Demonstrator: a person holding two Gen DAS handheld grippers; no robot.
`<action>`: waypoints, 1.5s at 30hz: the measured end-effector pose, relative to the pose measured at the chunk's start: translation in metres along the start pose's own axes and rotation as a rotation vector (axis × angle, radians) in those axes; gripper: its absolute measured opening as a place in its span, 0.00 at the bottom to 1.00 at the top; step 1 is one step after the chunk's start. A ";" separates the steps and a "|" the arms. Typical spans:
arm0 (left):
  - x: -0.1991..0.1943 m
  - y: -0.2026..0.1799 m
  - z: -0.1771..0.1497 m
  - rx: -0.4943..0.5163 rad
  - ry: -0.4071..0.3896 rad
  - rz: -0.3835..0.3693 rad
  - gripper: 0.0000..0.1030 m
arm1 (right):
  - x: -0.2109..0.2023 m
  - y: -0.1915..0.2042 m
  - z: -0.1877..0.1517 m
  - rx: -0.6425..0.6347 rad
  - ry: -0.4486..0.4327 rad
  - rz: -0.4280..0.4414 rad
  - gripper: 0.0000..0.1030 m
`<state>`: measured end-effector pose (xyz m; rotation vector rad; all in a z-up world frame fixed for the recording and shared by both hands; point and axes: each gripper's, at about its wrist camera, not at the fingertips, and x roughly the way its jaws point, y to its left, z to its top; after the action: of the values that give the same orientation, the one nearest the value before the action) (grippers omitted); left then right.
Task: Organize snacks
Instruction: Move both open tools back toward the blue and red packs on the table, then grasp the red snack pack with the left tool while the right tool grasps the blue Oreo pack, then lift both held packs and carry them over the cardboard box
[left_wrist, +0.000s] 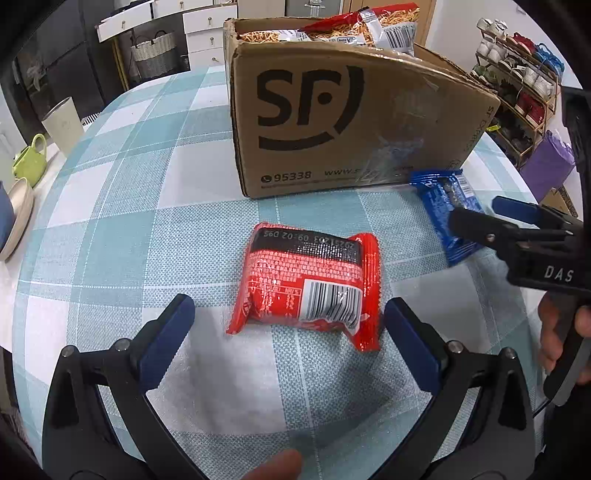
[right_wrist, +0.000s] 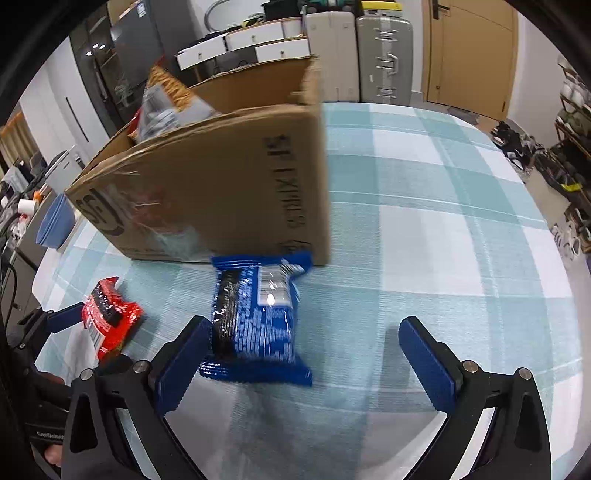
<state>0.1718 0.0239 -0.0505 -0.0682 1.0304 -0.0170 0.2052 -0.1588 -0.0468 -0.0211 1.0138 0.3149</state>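
Note:
A red snack packet (left_wrist: 310, 284) lies barcode-up on the checked tablecloth, just ahead of my open left gripper (left_wrist: 288, 314), whose fingers stand either side of its near end without touching. A blue snack packet (right_wrist: 255, 321) lies by the corner of the cardboard box (left_wrist: 332, 122). My right gripper (right_wrist: 306, 332) is open; its left pad (right_wrist: 184, 354) is against the blue packet's edge, the right pad stands well clear. In the left wrist view the right gripper (left_wrist: 480, 214) reaches over the blue packet (left_wrist: 439, 206). The red packet (right_wrist: 109, 314) shows at the right wrist view's left.
The box (right_wrist: 229, 188) holds several snack bags (left_wrist: 351, 26). A green teapot (left_wrist: 31, 158), a cup (left_wrist: 62, 122) and bowls (left_wrist: 16, 218) sit at the table's left edge. A shoe rack (left_wrist: 517, 74) and a purple bag (left_wrist: 546, 166) stand to the right. Blue bowls (right_wrist: 53, 225) sit beyond the box.

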 end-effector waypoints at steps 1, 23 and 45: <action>0.000 0.000 0.000 0.000 0.001 0.003 0.99 | -0.001 -0.002 -0.001 0.000 0.001 -0.005 0.99; 0.005 -0.001 0.004 0.014 0.015 0.035 0.99 | -0.010 0.011 -0.009 -0.087 -0.005 0.051 0.88; -0.016 0.006 -0.005 0.002 -0.048 -0.037 0.41 | -0.019 0.024 -0.017 -0.170 -0.053 0.058 0.43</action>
<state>0.1595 0.0304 -0.0400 -0.0856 0.9806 -0.0496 0.1752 -0.1430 -0.0367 -0.1361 0.9340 0.4521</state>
